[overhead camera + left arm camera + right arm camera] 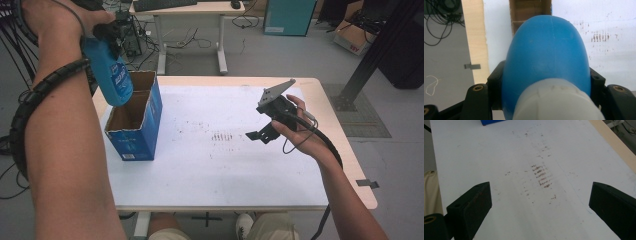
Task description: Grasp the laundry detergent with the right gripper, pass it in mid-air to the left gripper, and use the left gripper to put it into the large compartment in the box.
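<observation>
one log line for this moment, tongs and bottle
left tongs: shut on blue bottle | bottle: above open box | right tongs: open, over table

A grey floor [280, 55] is stretching away beyond the white, brown-smudged tabletop [225, 165]. A pale desk [190, 10] is standing at the far side, loose cables [195, 40] lying beneath it, a teal cabinet [290, 17] sitting to its right, and a cardboard box [352, 37] resting at far right.

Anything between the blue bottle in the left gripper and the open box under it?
Nothing visible. The left gripper holds the blue bottle right above the open top of the cardboard box, its lower end at the rim. The part of the box interior that shows looks empty. The right gripper is off to the side, open.
</observation>
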`<action>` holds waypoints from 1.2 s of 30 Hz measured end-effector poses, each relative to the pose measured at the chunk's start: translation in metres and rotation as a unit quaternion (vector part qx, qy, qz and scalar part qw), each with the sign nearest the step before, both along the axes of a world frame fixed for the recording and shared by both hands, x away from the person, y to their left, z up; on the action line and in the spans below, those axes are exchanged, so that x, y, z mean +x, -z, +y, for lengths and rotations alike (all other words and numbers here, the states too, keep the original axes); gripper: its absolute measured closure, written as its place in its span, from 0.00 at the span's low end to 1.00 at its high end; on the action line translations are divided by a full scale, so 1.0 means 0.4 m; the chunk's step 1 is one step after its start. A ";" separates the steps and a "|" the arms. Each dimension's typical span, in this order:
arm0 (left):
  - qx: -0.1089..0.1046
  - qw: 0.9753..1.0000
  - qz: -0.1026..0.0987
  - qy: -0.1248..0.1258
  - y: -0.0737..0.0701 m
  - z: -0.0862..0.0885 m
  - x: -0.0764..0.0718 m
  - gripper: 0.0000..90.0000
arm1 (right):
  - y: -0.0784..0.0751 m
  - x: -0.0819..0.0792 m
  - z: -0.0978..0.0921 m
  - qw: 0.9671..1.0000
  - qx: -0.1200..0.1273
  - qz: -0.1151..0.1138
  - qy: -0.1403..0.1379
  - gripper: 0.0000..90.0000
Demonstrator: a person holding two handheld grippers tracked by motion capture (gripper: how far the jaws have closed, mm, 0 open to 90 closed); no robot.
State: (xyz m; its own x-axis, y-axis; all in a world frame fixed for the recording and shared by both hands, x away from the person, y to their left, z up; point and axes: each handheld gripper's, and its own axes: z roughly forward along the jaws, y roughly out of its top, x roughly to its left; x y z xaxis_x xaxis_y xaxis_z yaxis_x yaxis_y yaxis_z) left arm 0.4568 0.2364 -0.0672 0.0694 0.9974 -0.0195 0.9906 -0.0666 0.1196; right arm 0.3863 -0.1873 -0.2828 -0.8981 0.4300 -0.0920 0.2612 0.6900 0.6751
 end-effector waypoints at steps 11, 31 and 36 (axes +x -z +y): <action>-0.003 1.000 0.010 -0.003 0.042 0.006 0.010 0.42 | 0.007 0.002 -0.002 1.000 -0.004 0.000 -0.001 0.05; -0.010 1.000 0.021 -0.008 0.159 0.015 0.031 0.42 | 0.019 0.007 0.006 1.000 -0.010 0.005 -0.004 0.05; -0.009 1.000 0.023 -0.008 0.190 0.012 0.038 0.42 | 0.022 0.008 0.005 1.000 -0.013 0.004 -0.005 0.05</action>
State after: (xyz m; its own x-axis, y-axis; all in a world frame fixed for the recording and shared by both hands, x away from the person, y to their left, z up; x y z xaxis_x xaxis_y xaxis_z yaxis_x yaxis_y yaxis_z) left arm 0.4719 0.2413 -0.1431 0.0525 0.9978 -0.0407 0.9959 -0.0493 0.0756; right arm 0.3897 -0.1853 -0.2914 -0.9032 0.4185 -0.0956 0.2598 0.7103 0.6542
